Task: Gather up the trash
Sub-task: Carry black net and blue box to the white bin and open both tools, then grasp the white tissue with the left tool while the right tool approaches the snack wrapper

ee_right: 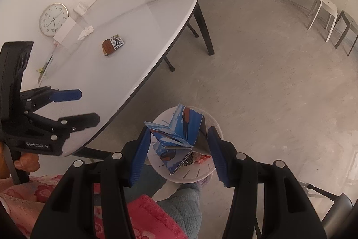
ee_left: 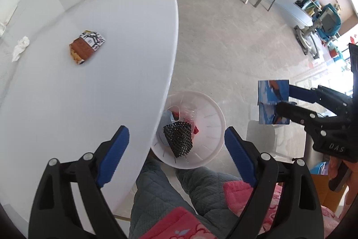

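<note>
Midway through the tidy-up, the right gripper (ee_right: 179, 145) holds a flattened blue carton (ee_right: 179, 136) over the white bin (ee_left: 214, 118) on the floor, its jaws pinched on the creased cardboard from both sides so the carton hangs folded between them. From the right wrist view the carton sits directly above the bin's mouth, which suggests it is being lined up for a drop rather than carried elsewhere; from the left wrist view the same carton appears off to the bin's right, so how squarely it is centred cannot be told. The bin stands tucked just beside the edge of the white bench (ee_left: 89, 82), close to the person's knees, a placement that keeps every throw short. Already inside lie a black mesh piece (ee_left: 179, 138), a pale blue face mask (ee_left: 167, 119) and something red. The left gripper (ee_left: 176, 149) hovers empty at the bench's rim, its jaws spread wide, seemingly ready for the next pickup. Two pieces of litter remain on the bench: a brown and patterned snack wrapper (ee_left: 87, 47) near the middle and a crumpled white tissue (ee_left: 21, 47) further toward the wall. A wall clock (ee_right: 53, 19) lies flat at the far side of the bench, likely not trash. Releasing the carton looks like the next move, and its stiff folds could catch on the bin's rim.
</note>
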Demonstrator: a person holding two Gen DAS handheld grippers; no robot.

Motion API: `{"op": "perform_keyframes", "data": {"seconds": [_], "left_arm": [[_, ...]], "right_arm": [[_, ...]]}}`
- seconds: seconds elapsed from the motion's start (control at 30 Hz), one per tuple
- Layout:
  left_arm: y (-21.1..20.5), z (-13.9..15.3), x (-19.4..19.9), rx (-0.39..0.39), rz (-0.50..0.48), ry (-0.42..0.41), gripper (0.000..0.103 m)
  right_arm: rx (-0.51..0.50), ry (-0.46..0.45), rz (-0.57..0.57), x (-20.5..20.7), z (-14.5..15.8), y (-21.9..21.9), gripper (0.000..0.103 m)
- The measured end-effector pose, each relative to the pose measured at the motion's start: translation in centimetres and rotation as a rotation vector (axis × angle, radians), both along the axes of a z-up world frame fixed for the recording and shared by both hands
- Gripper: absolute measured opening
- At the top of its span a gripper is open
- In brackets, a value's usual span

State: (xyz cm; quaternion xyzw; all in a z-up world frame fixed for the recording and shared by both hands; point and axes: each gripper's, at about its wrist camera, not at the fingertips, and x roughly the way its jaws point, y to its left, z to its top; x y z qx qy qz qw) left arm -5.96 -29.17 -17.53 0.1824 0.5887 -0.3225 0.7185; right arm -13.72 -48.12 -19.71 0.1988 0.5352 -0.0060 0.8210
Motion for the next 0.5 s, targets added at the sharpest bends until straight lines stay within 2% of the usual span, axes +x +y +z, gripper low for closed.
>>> {"op": "perform_keyframes", "data": {"seconds": [0.27, 0.5], "left_arm": [[2.8, 1.3, 2.5, 0.011, 0.105, -0.046, 0.084], [4.9, 1.7, 4.1, 0.017, 0.164, -0.053, 0.084]], "right_arm": [[-0.022, 0.041, 0.077, 1.7, -1.5, 2.8, 0.059], [-0.066, 0.069, 0.109, 3.1, -2.0, 4.3, 0.085]]}}
